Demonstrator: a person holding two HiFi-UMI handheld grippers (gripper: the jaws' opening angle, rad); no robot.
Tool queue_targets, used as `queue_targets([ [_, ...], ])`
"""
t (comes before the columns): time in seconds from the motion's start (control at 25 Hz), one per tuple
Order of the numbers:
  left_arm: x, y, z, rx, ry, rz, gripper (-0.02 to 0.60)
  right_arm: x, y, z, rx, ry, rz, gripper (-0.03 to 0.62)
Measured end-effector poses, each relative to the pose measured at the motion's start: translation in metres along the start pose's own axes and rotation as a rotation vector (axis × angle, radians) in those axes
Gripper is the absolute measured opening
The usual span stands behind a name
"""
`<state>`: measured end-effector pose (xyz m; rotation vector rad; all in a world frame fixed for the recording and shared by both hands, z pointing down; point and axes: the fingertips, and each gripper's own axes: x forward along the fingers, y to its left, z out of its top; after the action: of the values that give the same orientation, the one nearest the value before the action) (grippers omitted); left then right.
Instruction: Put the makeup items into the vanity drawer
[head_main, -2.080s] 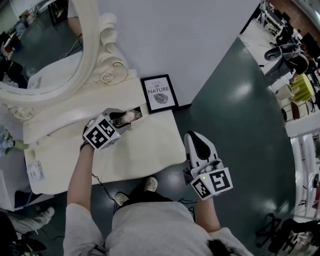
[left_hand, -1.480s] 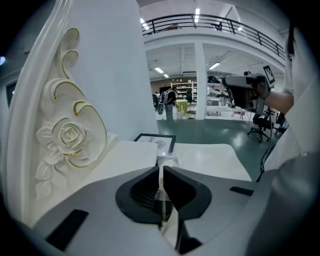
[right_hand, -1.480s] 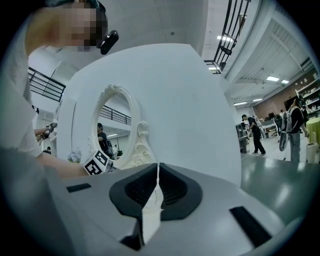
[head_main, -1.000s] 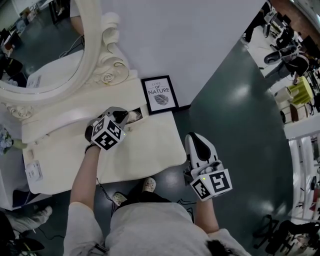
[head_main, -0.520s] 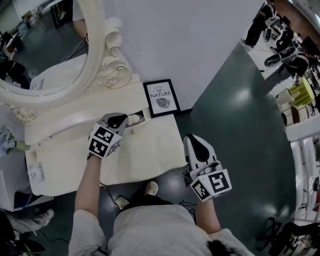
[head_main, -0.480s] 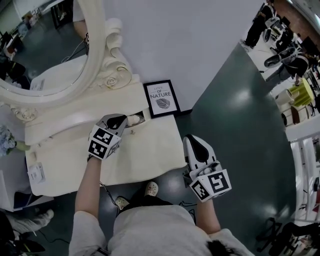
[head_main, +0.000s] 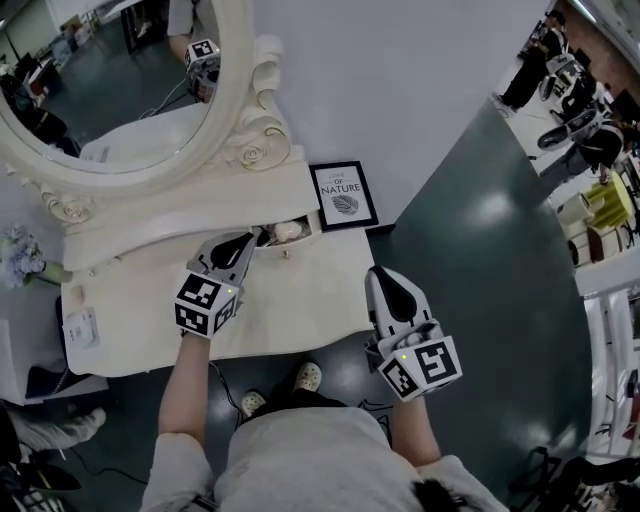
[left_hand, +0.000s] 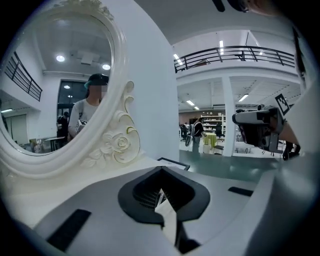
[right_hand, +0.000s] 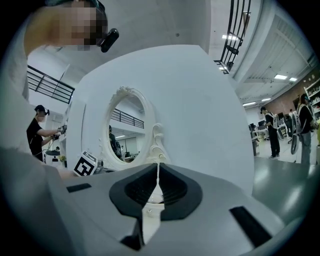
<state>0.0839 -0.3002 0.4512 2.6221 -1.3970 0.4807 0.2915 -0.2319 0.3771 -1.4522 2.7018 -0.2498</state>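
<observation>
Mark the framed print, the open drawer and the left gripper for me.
framed print (head_main: 343, 195), head view, centre of its white sheet
open drawer (head_main: 284, 247), head view, its front edge
left gripper (head_main: 258, 239), head view, midway between its shut fingertips

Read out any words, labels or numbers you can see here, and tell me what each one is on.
"OF NATURE": on the framed print standing at the back right of the vanity top. A smaller line above these words is too small to read.
Small white box at the vanity top's left end: any print on it is too small to read.
Nothing else is readable.
</observation>
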Motion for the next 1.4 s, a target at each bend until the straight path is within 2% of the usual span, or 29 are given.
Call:
queue_targets([
  [0.28, -0.057, 0.005, 0.003, -0.036, -0.068, 0.037, 0.014, 0.006, 0.042, 0.004, -0.012, -0.011, 0.037, 0.025],
  [0.92, -0.195, 0.01, 0.036, -0.049, -0.253, 0.176, 0.014, 0.016, 0.138, 0.013, -0.042, -0.031, 0.141, 0.025],
  [1.4, -0.285, 0.019, 0.037, -0.059, -0.327, 0.297, 0.014, 0.019, 0.213, 0.017, -0.07, -0.039, 0.225, 0.025],
])
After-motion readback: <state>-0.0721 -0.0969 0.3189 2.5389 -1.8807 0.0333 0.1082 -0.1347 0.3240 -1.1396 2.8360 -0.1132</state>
